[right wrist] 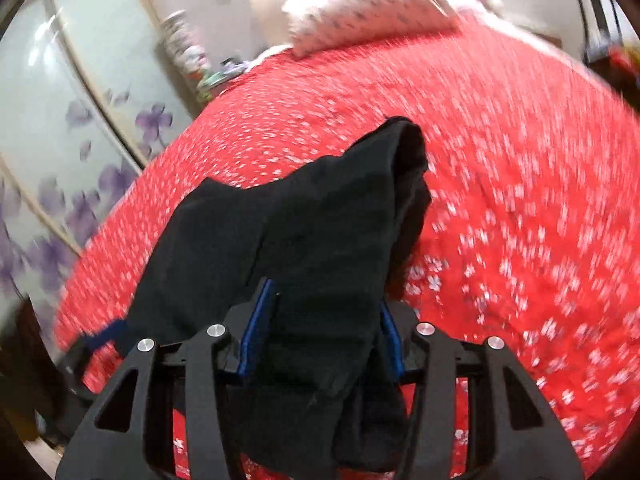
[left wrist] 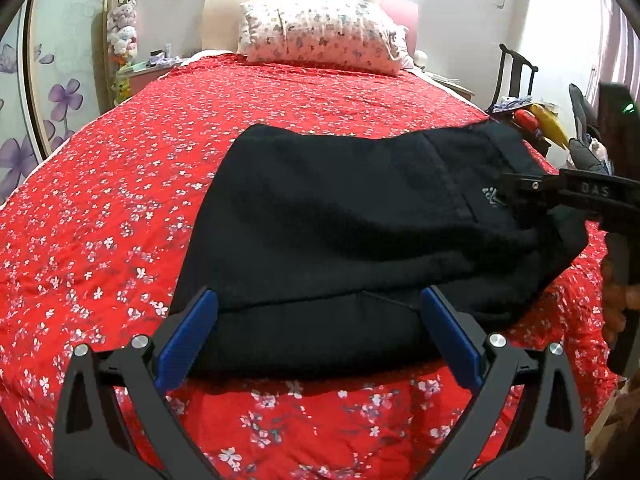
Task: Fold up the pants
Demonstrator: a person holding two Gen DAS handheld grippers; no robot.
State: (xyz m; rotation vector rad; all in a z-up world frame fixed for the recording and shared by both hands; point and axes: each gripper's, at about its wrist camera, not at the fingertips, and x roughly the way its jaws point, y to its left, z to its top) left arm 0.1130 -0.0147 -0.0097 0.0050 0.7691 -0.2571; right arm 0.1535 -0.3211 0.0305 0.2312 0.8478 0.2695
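The black pants (left wrist: 360, 224) lie folded in a thick stack on the red flowered bedspread (left wrist: 120, 220). My left gripper (left wrist: 320, 312) is open, its blue pads on either side of the stack's near edge, just above it. My right gripper (left wrist: 516, 188) comes in from the right and pinches the pants' right end near the small logo. In the right wrist view the gripper (right wrist: 320, 320) is shut on a bunched fold of the pants (right wrist: 320, 220), which is lifted off the bed; this view is blurred by motion.
A flowered pillow (left wrist: 320, 36) lies at the bed's head. A wardrobe door with purple flowers (left wrist: 60, 100) stands at the left. A dark chair with clutter (left wrist: 520, 96) is at the right edge of the bed. A nightstand with plush toys (left wrist: 124, 40) stands far left.
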